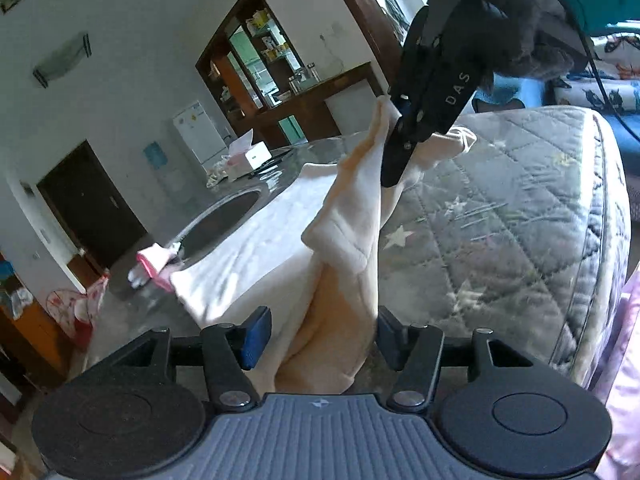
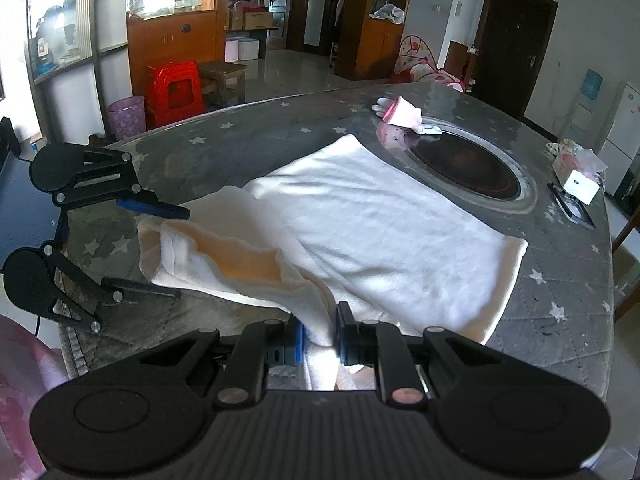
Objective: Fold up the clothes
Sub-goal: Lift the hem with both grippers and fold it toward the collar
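A cream-white fleece garment (image 2: pixel 380 224) lies spread on the grey star-patterned table cover (image 2: pixel 248 136). Its near corner is lifted off the table as a folded strip (image 1: pixel 348 232). My right gripper (image 2: pixel 320 340) is shut on that strip's end, and the left wrist view shows this gripper (image 1: pixel 394 160) held high with the cloth hanging from it. My left gripper (image 1: pixel 322 336) is open, its blue-padded fingers wide apart with the hanging cloth passing loosely between them. From the right wrist view, the left gripper (image 2: pixel 184 252) straddles the strip's other end at the table's left side.
A dark round inset (image 2: pixel 464 168) sits in the table beyond the garment. A pink and white glove (image 2: pixel 404 116) lies at its far rim. A tissue pack, a white box (image 2: pixel 580 186) and a flat dark device (image 2: pixel 572 208) lie at the right. The table edge (image 2: pixel 608 280) curves close on the right.
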### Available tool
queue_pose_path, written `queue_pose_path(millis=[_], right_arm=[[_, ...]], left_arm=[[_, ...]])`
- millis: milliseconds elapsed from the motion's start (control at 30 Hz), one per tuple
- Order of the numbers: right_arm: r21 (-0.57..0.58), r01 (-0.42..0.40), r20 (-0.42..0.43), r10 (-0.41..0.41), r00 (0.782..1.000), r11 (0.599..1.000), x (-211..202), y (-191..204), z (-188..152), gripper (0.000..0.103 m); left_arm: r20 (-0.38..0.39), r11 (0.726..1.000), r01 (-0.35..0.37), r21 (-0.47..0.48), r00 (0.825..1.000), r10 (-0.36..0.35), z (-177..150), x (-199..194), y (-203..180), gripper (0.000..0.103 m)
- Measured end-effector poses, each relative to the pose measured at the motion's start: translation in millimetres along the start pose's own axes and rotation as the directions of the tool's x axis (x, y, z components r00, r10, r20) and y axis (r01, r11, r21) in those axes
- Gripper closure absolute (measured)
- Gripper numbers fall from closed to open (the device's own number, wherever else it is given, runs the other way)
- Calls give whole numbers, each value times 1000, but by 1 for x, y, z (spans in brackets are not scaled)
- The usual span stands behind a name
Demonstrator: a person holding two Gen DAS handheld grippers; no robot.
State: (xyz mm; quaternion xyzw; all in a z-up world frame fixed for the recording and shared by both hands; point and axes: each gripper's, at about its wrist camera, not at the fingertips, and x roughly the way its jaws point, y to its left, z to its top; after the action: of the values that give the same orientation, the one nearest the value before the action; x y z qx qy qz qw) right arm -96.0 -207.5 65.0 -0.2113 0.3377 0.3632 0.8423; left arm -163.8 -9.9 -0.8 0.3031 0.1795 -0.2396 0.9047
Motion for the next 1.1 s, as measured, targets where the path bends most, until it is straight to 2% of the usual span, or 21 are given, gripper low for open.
queue_pose_path(millis=[67,167,200,233,267,500,633,800,967,1100], right_arm=[[-6,8,2,-8,1000,1000,1,0,-2,89],[-16,21,8,-21,1000,1000,2,2,-4,89],[-20,21,10,-21,1000,1000,1,4,-5,90],[-24,21,12,-21,1000,999,1,5,-6,90],[-32,24,18,-23,1000,999,0,6,-6,91],[-49,10,62,-7,998,999,-22,14,-5,92],[-61,-25,80,29,996,998,-43,25,-6,92],[-79,-83,91,90,992,993,-77,43,-9,92],[-104,-91,90,101,991,990,-99,55,-7,92],[-80,-79,93,86,992,994,-90,48,1,92]], left_arm=[[-6,1000,10,-10,1000,-10,-2,1,6,62],[-4,999,32,-33,999,-32,-3,-2,15,81],[0,999,40,-34,999,-40,-2,-4,17,84],[4,998,48,-36,999,-48,-2,-5,19,92],[9,998,56,-41,998,-56,-2,-7,22,94],[59,987,101,-127,994,-95,6,-34,42,96],[87,974,132,-183,989,-118,12,-61,53,96],[105,963,175,-203,982,-156,19,-93,55,96],[126,955,197,-219,977,-173,27,-112,59,96],[113,948,197,-249,978,-173,31,-95,70,96]])
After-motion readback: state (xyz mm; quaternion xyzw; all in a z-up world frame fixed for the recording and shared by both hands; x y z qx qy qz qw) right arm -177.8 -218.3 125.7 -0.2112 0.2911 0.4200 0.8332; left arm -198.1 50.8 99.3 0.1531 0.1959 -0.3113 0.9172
